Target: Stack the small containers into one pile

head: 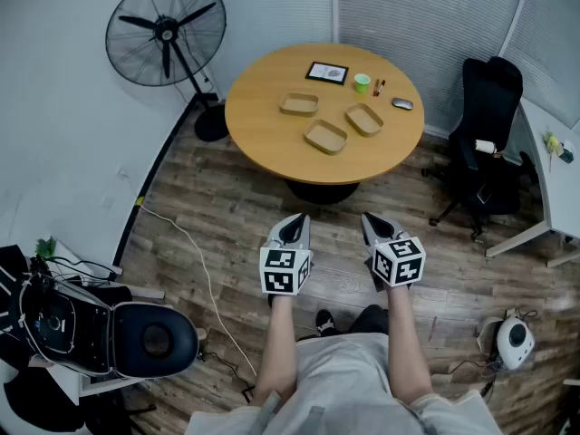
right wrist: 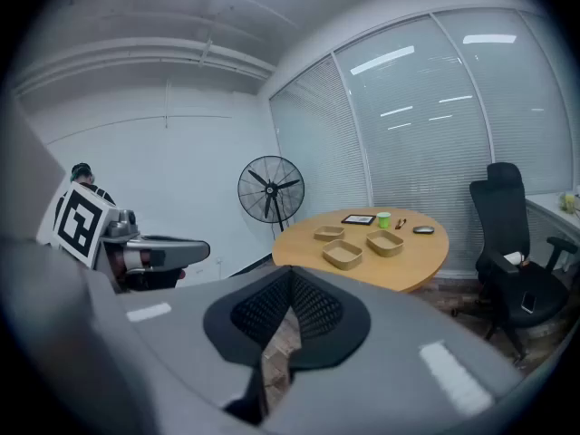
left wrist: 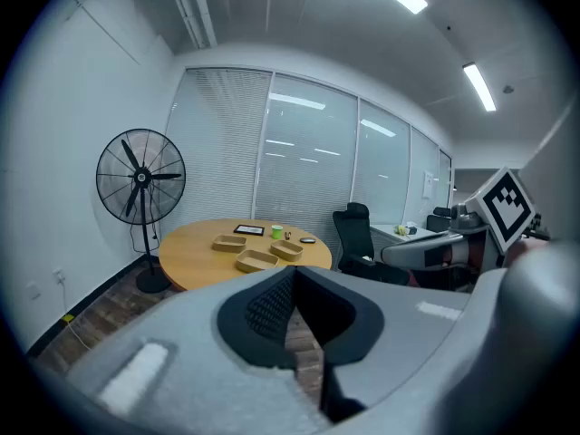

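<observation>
Three containers (head: 325, 137) sit apart on the round worktop (head: 263, 139), mid-surface.
Left gripper (head: 295, 225) and right gripper (head: 375, 226) hover over open floor (head: 227, 243) short of its near edge, jaws clenched, empty.

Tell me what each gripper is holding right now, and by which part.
Nothing is held. The left gripper and right gripper are both shut and empty, above the floor, away from the round table with the small containers.
</observation>
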Available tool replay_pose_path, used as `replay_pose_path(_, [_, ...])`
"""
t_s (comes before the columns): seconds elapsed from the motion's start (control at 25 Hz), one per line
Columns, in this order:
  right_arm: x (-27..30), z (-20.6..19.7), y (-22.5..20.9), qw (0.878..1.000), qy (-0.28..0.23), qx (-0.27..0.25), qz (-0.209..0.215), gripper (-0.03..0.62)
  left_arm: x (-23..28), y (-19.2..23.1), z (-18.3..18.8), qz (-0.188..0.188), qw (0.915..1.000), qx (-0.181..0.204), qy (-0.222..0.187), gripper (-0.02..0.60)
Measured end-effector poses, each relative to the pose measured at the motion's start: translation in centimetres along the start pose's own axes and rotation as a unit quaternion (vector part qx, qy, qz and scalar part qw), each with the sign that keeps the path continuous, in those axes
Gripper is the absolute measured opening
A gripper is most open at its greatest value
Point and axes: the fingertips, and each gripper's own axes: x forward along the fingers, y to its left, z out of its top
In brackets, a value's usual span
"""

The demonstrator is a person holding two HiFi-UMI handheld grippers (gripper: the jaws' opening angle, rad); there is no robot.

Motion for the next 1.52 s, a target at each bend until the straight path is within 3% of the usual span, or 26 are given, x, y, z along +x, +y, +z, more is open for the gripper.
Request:
replay_pose_path(0.32, [-0.3, -0.6, -0.5, 0.999, -0.012, -0.01, -0.045, -0.002, -1.0, 0.5, -0.6, 0.004, 1.0, -0.001, 0.007, 0.006])
replay_pose_path(0.52, [0.9, -0.3, 0.3, 1.0, -0.012, -0.009, -0.015, -0.003, -0.9, 1.4, -1.0, -0.003, 0.9998, -0.013, 0.013, 0.007])
replay_pose_path(0.76, [3.4, 1.0, 0.0, 1.0, -0.014, 0.012, 0.001, -0.002, -1.2, 5.1, -0.8, 0.024, 0.9992, -0.023, 0.021, 0.008])
replay_pose_path(1.24, [13.9, 2.2, -0.7, 0.999, 0.023, 0.017, 0.023, -0.002, 1.9, 13.8, -0.8, 0.055, 0.9966, -0.043, 0.044, 0.008])
replay_pose_path(1.52, [21.8, 5.2, -3.9, 0.999, 0.033, 0.03, 0.025, -0.002, 9.0, 18.7, 2.7, 0.04, 0.9973, -0.01, 0.061, 0.008])
